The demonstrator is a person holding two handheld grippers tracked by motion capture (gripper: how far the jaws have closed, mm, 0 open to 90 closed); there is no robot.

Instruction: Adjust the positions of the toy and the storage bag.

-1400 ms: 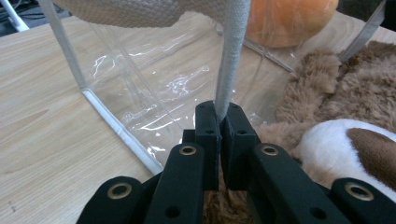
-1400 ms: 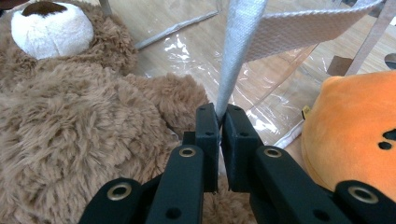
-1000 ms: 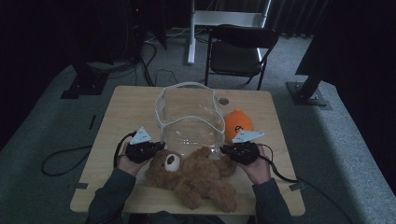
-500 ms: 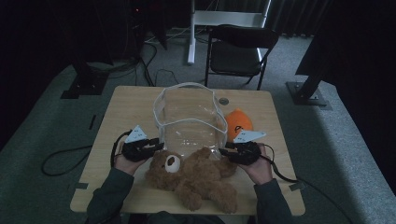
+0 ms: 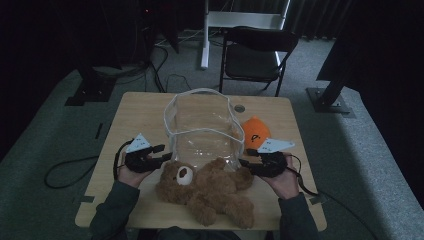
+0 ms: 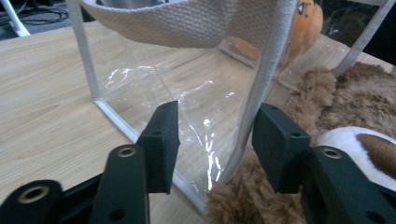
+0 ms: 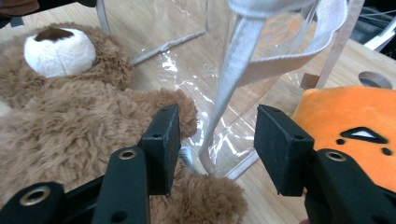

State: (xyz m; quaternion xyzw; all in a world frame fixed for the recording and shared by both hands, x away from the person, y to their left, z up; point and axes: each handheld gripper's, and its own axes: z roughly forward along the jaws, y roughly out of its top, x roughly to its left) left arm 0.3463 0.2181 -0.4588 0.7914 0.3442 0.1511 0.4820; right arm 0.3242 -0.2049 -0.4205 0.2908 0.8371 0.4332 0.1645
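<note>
A clear plastic bag [image 5: 202, 127] with white webbing trim stands upright and open in the middle of the wooden table [image 5: 135, 112]. A brown teddy bear [image 5: 207, 187] lies on its back in front of the bag, head toward the left. An orange plush toy [image 5: 255, 132] sits by the bag's right side. My left gripper [image 5: 166, 156] is open at the bag's near left corner, its jaws on either side of the bag wall [image 6: 201, 116]. My right gripper [image 5: 243, 162] is open at the bag's near right corner, a white strap [image 7: 233, 74] hanging between its jaws, with the bear's paw [image 7: 187, 109] just left.
A black folding chair [image 5: 255, 52] stands beyond the table's far edge, beside a white stand [image 5: 205, 32]. Cables trail from both grippers over the table edges. A small round hole [image 5: 239, 108] is in the tabletop behind the bag.
Both grippers have moved slightly forward, toward the bag's near corners. The bag and the toys have stayed in place.
</note>
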